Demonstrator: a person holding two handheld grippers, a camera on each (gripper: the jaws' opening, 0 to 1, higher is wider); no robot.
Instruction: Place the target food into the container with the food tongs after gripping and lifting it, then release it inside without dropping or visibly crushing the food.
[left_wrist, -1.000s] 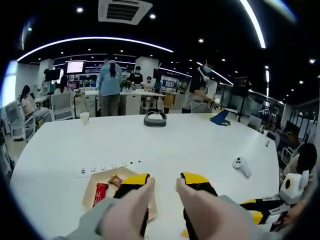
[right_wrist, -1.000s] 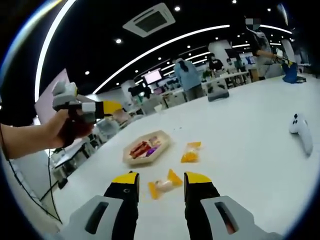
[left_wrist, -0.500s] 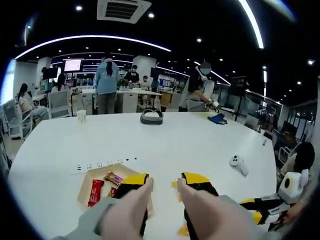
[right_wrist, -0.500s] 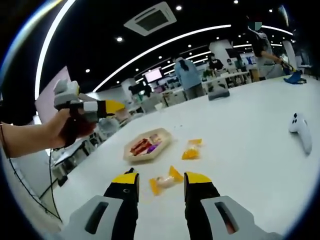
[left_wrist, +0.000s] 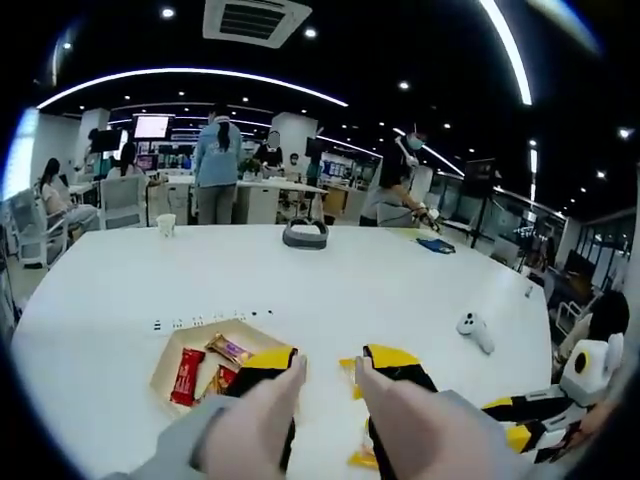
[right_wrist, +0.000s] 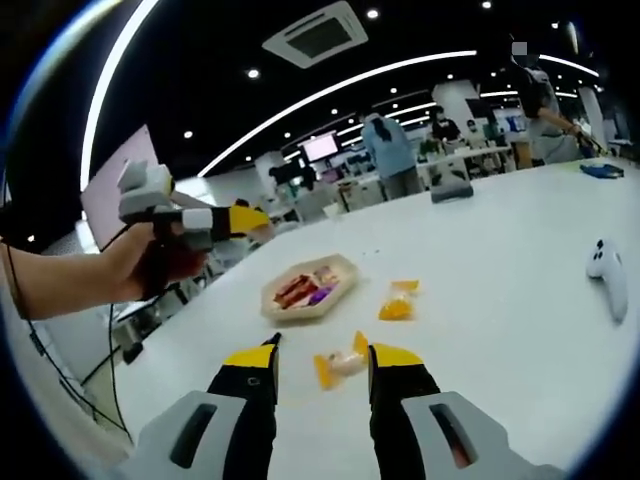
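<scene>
Orange-ended wrapped snack (right_wrist: 340, 363) lies on white table (right_wrist: 500, 330), between and just beyond tips of right gripper (right_wrist: 321, 363); jaws apart, not touching it. Second orange snack (right_wrist: 398, 303) farther out, beside shallow tray (right_wrist: 345, 271) of wrapped bars. Left gripper (right_wrist: 245, 219) held in hand (right_wrist: 160, 268) above table, jaws appear nearly together, hard to tell. Left gripper view: left gripper (left_wrist: 329, 362) jaws parted, empty, tray (left_wrist: 165, 355) at left, white controller (left_wrist: 474, 331) at right.
</scene>
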